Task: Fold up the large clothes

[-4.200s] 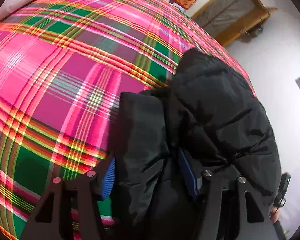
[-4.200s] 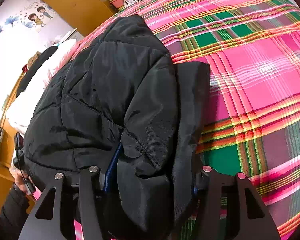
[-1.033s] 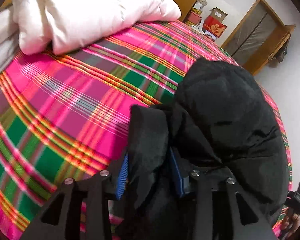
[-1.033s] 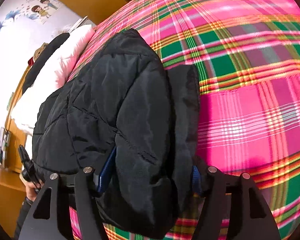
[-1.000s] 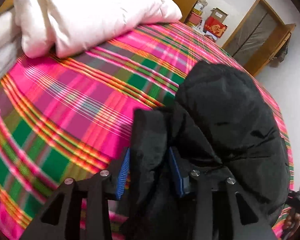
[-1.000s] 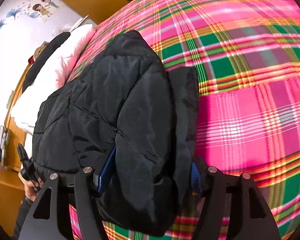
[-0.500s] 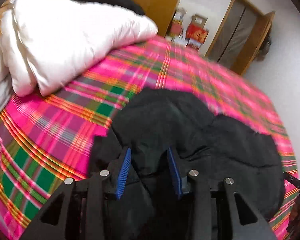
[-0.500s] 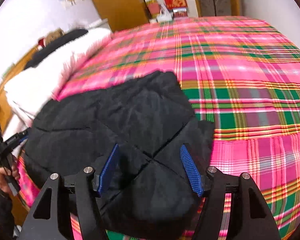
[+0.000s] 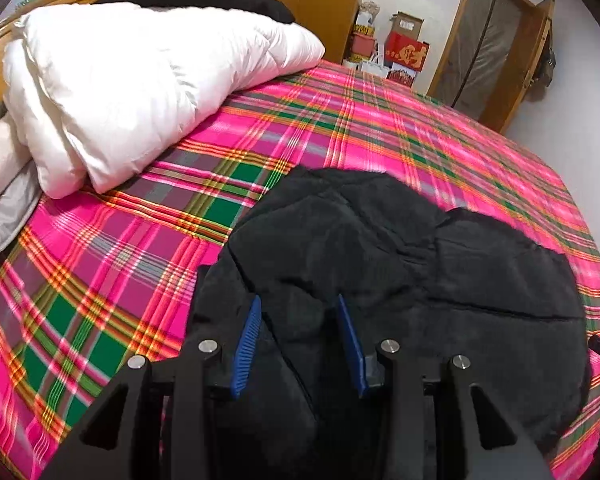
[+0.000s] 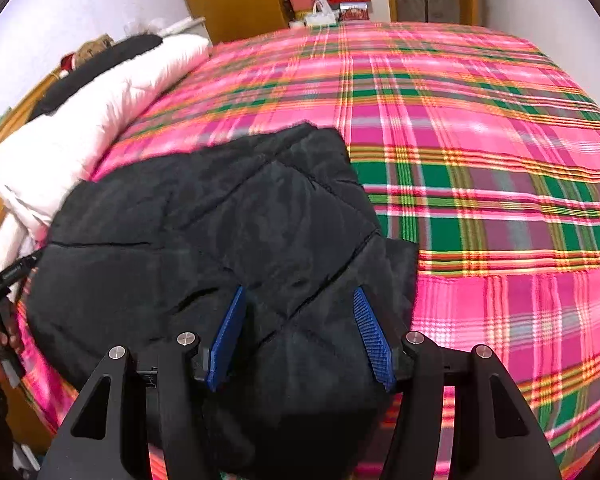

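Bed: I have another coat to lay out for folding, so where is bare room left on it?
The plaid bedspread is bare from the black jacket across to the far edge near the door. A narrower bare strip runs between the jacket and the white quilt. The headboard side is crowded with the quilt.

Clearance on the bed

Open plaid bedspread [image 10: 480, 152] is found beyond and right of the black jacket [image 10: 204, 232]; the left side is blocked by a white duvet [image 9: 140, 80].
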The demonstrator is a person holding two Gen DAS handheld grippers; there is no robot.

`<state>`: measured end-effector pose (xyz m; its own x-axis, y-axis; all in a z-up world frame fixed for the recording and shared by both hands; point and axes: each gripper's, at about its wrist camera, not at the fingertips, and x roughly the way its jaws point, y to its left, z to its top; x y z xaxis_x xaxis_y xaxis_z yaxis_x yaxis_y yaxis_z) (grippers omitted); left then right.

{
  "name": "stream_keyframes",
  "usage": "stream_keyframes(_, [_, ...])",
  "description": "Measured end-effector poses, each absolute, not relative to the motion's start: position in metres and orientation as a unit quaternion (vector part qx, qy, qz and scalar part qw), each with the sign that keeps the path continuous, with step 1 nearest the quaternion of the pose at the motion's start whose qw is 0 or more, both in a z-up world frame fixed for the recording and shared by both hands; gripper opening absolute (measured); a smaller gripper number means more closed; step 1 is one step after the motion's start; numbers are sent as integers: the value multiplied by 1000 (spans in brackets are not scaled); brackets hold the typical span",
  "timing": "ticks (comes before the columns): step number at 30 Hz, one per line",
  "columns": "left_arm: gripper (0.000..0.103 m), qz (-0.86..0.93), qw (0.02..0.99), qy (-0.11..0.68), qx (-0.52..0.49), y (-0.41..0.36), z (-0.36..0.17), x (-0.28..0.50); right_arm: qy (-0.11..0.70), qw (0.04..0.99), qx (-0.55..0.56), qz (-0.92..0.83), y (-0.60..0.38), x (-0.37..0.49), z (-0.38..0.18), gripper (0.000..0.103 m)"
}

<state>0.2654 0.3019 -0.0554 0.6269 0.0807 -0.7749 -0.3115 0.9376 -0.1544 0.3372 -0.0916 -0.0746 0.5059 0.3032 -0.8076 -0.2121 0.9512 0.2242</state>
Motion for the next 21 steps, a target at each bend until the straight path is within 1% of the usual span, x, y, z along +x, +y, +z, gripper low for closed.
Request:
stream_keyframes(4, [41,103,898,401,-146,287,-31,234,456,875,41,156,-97,302,-48,57])
stream_keyframes(10, [42,93,905,386,-150,253,3,180,443,880,29,172,-96,246,-25,57])
stream_keyframes(12, [46,91,906,384,-151,237,12,161,441,880,25,175,-95,228,-18,57])
stream_keyframes(17, [50,76,909,385,-138,196,29,121,422,889,9,176,-93,186,4,58])
stream_keyframes(21, [51,63,915,382,-118,165,41,92,400,900,-2,174,-93,154,22,59])
